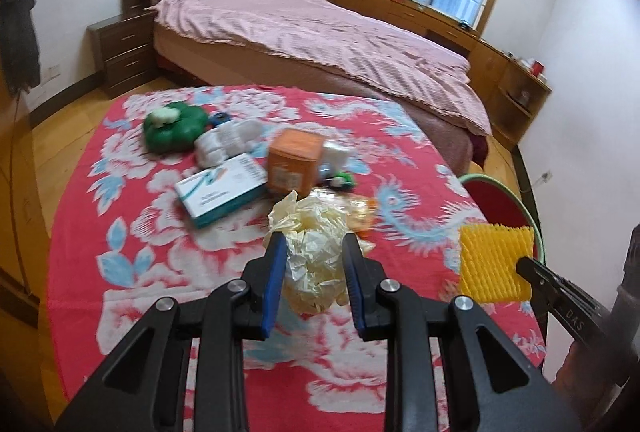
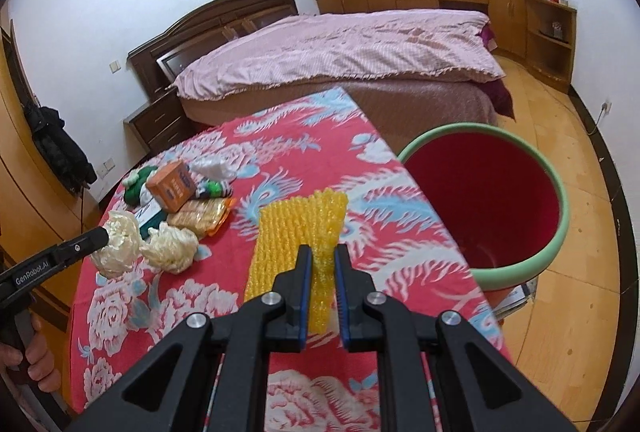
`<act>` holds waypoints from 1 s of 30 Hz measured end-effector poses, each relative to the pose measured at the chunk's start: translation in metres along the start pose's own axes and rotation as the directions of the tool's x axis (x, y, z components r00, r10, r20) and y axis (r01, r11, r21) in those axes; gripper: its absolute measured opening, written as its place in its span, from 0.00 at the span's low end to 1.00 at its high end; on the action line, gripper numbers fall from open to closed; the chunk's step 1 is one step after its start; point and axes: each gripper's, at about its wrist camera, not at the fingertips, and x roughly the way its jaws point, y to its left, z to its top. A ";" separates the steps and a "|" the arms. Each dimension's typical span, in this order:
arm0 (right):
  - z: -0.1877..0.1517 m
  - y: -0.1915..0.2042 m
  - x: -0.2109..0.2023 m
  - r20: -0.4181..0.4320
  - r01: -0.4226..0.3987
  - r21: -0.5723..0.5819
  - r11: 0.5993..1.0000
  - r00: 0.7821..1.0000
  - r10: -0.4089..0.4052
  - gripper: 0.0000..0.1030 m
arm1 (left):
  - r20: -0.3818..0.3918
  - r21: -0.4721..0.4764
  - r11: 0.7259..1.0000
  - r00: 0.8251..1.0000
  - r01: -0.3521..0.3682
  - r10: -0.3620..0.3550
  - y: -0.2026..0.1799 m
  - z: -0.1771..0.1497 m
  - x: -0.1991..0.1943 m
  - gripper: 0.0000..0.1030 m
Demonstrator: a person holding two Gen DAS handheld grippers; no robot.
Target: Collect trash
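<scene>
My left gripper [image 1: 314,246] is clamped on a crumpled cream wad [image 1: 316,264]; my right gripper [image 2: 322,258] pinches the yellow foam net [image 2: 296,232] above the bench [image 2: 280,151], with the red bin [image 2: 484,199] just right of it.

Each hand-held gripper is a black plastic frame with 2 straight fingers faced on the inside with blue ribbed pads. The left hand-held gripper [image 1: 314,252] shows 4 round silver pivot screws across its angled black linkage arms, which have triangular cut-outs. The right hand-held gripper [image 2: 321,260] has the same 4 screws and cut-outs. White lettering runs along the side of each black body, "GenRobot.AI" on the left one.
</scene>
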 end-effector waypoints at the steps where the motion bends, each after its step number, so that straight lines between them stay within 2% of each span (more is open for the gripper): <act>1: 0.002 -0.002 -0.002 0.007 0.005 0.003 1.000 1.000 -0.005 0.12 | -0.001 0.012 1.000 1.000 0.008 -0.008 -0.006 0.001 0.001 0.28; 17: 0.029 -0.064 -0.023 0.093 0.081 0.095 0.992 0.992 -0.090 0.12 | -0.032 0.141 0.982 0.992 0.126 -0.123 -0.092 0.024 0.024 0.28; 27: 0.035 -0.114 -0.015 0.083 0.133 0.175 0.976 0.985 -0.149 0.12 | -0.083 0.216 0.958 0.981 0.188 -0.174 -0.150 0.032 0.057 0.28; 30: 0.035 -0.127 -0.011 0.072 0.145 0.195 0.970 0.984 -0.162 0.12 | -0.107 0.237 0.947 0.975 0.217 -0.196 -0.167 0.034 0.071 0.17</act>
